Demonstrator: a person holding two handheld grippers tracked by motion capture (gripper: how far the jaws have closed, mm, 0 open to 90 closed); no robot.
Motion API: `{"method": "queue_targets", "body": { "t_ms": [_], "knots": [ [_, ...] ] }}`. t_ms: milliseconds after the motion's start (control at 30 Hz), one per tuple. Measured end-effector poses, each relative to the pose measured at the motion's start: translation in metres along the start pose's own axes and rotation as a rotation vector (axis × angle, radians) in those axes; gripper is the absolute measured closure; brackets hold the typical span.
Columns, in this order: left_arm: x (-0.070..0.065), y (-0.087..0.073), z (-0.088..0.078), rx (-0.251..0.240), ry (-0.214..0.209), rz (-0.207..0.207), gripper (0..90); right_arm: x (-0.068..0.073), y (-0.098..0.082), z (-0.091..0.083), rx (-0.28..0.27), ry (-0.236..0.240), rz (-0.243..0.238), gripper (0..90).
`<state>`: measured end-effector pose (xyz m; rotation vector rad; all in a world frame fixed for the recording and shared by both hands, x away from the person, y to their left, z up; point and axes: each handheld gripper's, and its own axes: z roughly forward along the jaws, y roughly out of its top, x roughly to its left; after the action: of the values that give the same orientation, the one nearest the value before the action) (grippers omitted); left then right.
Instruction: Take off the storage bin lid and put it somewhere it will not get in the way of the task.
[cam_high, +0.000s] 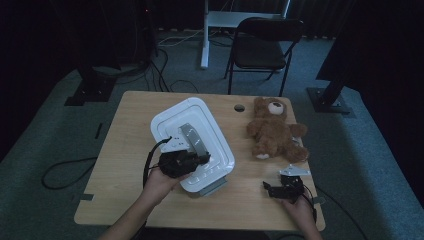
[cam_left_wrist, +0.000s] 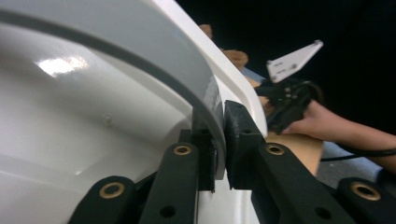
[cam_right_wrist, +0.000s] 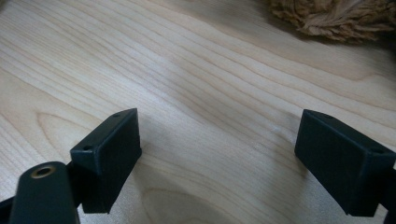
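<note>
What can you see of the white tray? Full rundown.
The white tray is a glossy, plastic-looking rounded rectangle with a raised rim and a grey strip across it. It sits tilted on the wooden table, left of the teddy bear. The left tool is clamped on its rim.

The high view looks forward and down from above the person's side of the table (cam_high: 125, 150), taking in the whole top, the floor beyond and a chair (cam_high: 262, 47) past the far edge. The left gripper view sits very close against a white tray (cam_left_wrist: 84, 121), looking along its rim toward the table's right near corner, where the right gripper (cam_left_wrist: 287, 105) appears; the high view shares both the tray (cam_high: 210, 125) and that gripper (cam_high: 286, 189). The right gripper view looks down at bare wood from close up, with the teddy bear (cam_right_wrist: 336, 16) at its top edge, also seen from above (cam_high: 275, 132).
</note>
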<state>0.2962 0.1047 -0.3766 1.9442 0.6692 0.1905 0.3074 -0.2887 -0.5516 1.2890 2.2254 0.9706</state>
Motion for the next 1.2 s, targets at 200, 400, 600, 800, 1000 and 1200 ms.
{"method": "queue_targets", "body": {
  "t_ms": [200,400,600,800,1000,1200],
  "knots": [
    [-0.01,0.004,-0.011,0.002,0.01,0.052,86.8,0.0,0.0,0.0,-0.001,0.0,0.0,13.5],
    [-0.003,0.002,-0.027,-0.006,0.038,0.036,86.8,0.0,0.0,0.0,-0.001,0.0,0.0,13.6],
    [0.008,-0.003,-0.043,-0.007,0.058,0.01,86.9,0.0,0.0,0.0,-0.001,0.0,0.001,13.6],
    [0.017,-0.008,-0.06,-0.021,0.073,-0.012,86.7,0.0,0.0,0.0,0.0,0.0,0.001,13.6],
    [0.025,-0.017,-0.072,-0.022,0.073,-0.015,86.8,0.0,0.0,0.0,-0.001,0.0,0.0,13.6],
    [0.032,-0.028,-0.085,-0.022,0.073,-0.018,86.7,0.0,0.0,0.0,-0.001,0.0,0.0,13.6]
  ]
}}
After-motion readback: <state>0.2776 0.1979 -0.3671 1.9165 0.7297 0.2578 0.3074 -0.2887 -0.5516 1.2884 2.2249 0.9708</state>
